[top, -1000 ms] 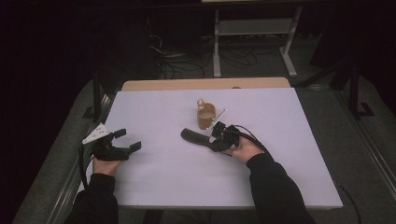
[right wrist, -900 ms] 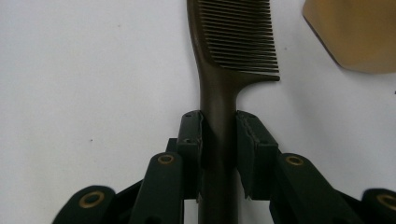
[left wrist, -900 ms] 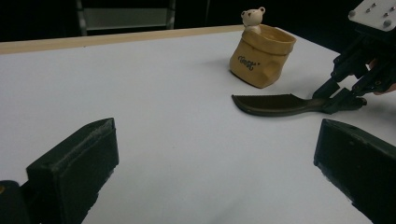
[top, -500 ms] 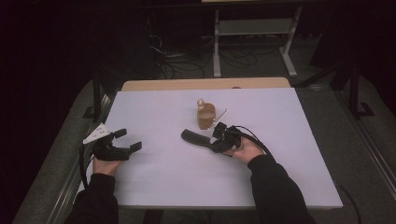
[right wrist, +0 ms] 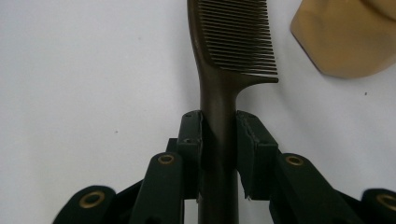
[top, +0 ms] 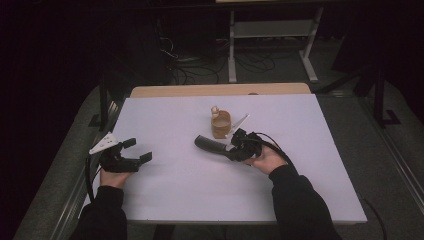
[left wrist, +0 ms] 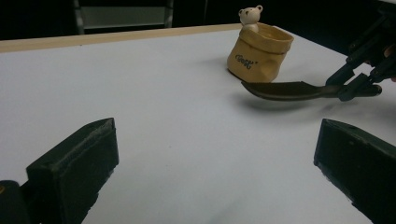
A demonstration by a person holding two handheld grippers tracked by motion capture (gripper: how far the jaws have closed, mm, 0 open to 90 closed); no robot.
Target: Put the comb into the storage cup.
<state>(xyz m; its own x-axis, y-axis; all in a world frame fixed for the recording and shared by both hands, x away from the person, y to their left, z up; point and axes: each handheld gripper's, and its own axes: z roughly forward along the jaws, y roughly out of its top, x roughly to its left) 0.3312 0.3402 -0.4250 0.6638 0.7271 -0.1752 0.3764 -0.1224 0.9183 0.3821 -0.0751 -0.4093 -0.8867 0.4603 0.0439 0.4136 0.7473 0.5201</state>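
Note:
A dark brown comb (right wrist: 231,42) is clamped by its handle between the pads of my right gripper (right wrist: 218,135). In the high view the comb (top: 209,144) is held level just above the white table (top: 165,195), pointing left from the right gripper (top: 235,150). Just behind it stands a small tan sack-shaped pot (top: 220,125) with a little bear figure on its rim, also seen as the pot (left wrist: 259,53) in the left gripper view. My left gripper (top: 134,151) rests at the table's left side, its jaws wide apart with nothing between them.
A wooden strip (top: 220,90) runs along the table's far edge. Beyond it are a metal stand (top: 272,35) and cables on the dark floor. Bare white tabletop lies between the two hands.

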